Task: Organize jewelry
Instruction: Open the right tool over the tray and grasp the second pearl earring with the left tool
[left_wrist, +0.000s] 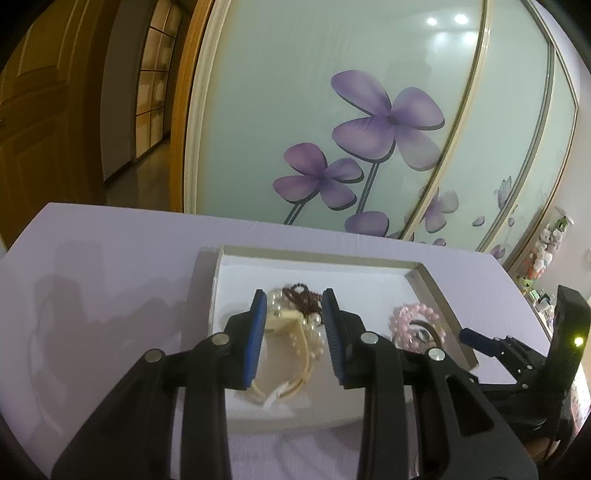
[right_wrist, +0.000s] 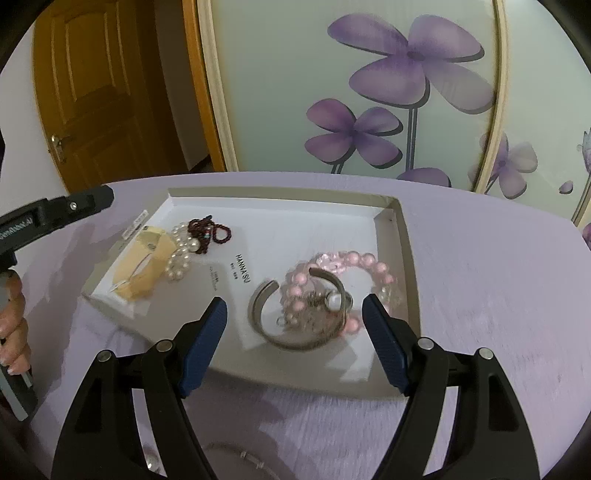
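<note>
A shallow white tray (right_wrist: 280, 218) on the lilac table holds jewelry. At its left lie a cream headband (right_wrist: 142, 266), a white pearl bracelet (right_wrist: 179, 254) and a dark red bead string (right_wrist: 208, 230). At its right lie a silver cuff bangle (right_wrist: 295, 332) and a pink bead bracelet (right_wrist: 354, 266). My left gripper (left_wrist: 293, 299) is open and empty over the headband (left_wrist: 284, 350) and pearls. My right gripper (right_wrist: 295, 310) is open and empty, just above the bangle. The pink bracelet also shows in the left wrist view (left_wrist: 415, 319).
The lilac table (right_wrist: 480, 295) backs onto a glass wardrobe door with purple flowers (right_wrist: 406, 74). A wooden door (right_wrist: 99, 96) stands at the left. A thin silver chain (right_wrist: 240, 456) lies on the table near me. My right gripper shows in the left wrist view (left_wrist: 517, 347).
</note>
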